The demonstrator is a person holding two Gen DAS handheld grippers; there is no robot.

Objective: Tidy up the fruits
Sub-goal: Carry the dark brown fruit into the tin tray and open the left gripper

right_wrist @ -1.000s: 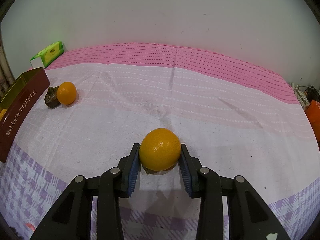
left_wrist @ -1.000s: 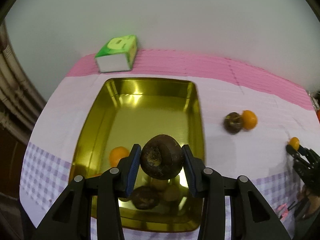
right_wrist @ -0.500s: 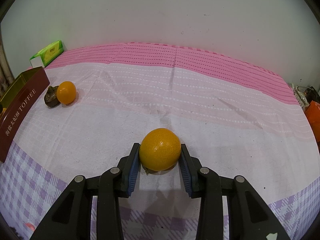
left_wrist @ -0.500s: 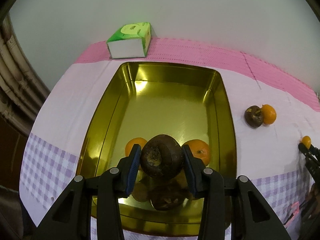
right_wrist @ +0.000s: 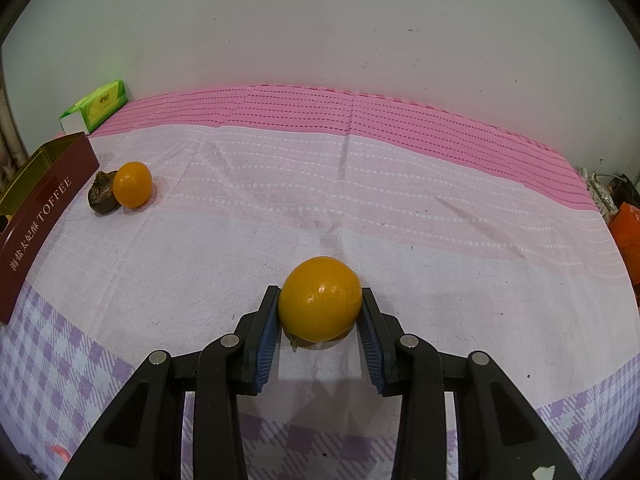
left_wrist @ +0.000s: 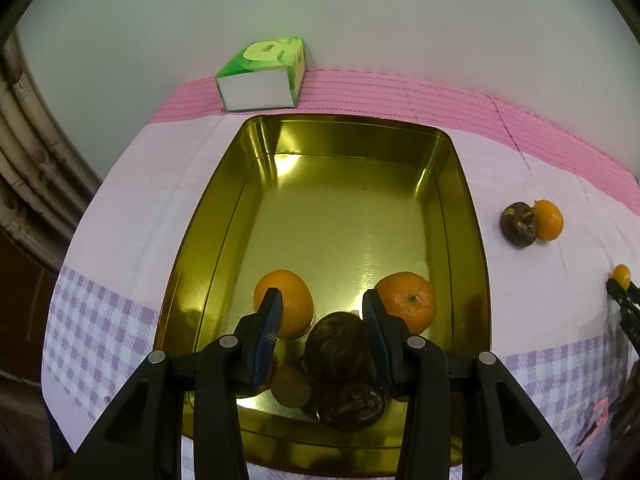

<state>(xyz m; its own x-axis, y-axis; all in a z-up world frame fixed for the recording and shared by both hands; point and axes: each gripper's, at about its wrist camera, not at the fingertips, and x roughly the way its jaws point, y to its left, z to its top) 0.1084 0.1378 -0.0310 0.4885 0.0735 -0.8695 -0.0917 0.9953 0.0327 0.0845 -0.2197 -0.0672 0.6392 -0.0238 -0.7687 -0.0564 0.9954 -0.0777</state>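
Over the near end of the gold tray (left_wrist: 472, 216), my left gripper (left_wrist: 322, 308) stands open with nothing between its tips. A dark brown fruit (left_wrist: 336, 344), blurred, lies just below them on other fruit, against the right finger. Two oranges (left_wrist: 294, 292) (left_wrist: 408, 300), another dark fruit (left_wrist: 352, 404) and a brownish one (left_wrist: 292, 388) are in the tray. My right gripper (right_wrist: 320, 316) is shut on an orange (right_wrist: 320, 298) that rests on the cloth. A loose orange (right_wrist: 132, 184) and a dark fruit (right_wrist: 102, 200) lie together beside the tray's red outer wall (right_wrist: 44, 216).
A green tissue pack (left_wrist: 264, 76) sits behind the tray against the wall. The pink and lilac checked cloth (right_wrist: 360, 184) covers the table. Orange packaging (right_wrist: 628, 236) and clutter lie at the far right edge. Brown pipes (left_wrist: 24, 168) run down the left.
The dark fruit has left the left gripper's pads and dropped onto the fruit in the tray. The left gripper sank closer to the tray. The right gripper and its orange have not moved.
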